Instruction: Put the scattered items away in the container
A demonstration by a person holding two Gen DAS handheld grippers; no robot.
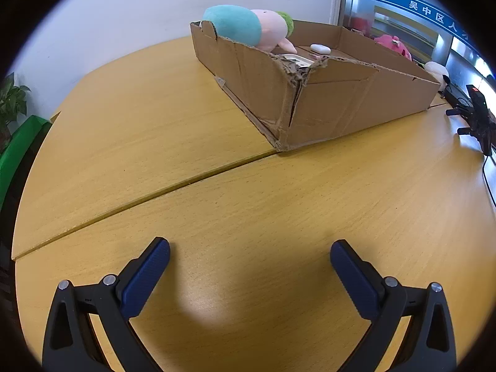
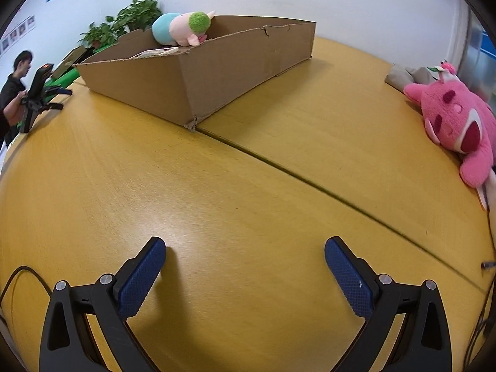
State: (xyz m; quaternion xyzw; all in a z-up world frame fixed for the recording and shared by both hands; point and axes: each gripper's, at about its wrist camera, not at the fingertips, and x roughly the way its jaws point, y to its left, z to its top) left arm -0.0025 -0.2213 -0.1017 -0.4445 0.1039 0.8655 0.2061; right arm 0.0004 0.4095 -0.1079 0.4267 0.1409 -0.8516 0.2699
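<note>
**Cardboard tray nearly filled, one pink toy left outside**

Cardboard, torn and creased at its near corner, forms the container (image 1: 325,105): a shallow open box that sits on the wooden table (image 1: 217,192) across the seam between two tabletop panels. Its low walls probably explain the choice, since things can be dropped in from above without lifting them high.

A teal, pink and green plush (image 1: 248,28) lies draped over the far corner of the box, its bulk resting on the rim and not down inside, likely because it is too fat to settle flat among the other contents. A small white case (image 1: 320,49) rests on the box floor, and a flat pale item shows beside the torn corner, too hidden to name.

The pink plush (image 2: 458,124) lies on the table at the right edge, well apart from the box, so it looks like the remaining scattered item.

The left gripper (image 1: 249,255) and the right gripper (image 2: 245,252) both hang over bare table, tilted downward, jaws spread as wide as they go with nothing between the blue pads. That readiness suits a soft, bulky target. The right one is the nearer to the pink plush and seems the natural choice to fetch it.

A person (image 2: 15,86) stands beyond the table's left end in the right wrist view.
</note>
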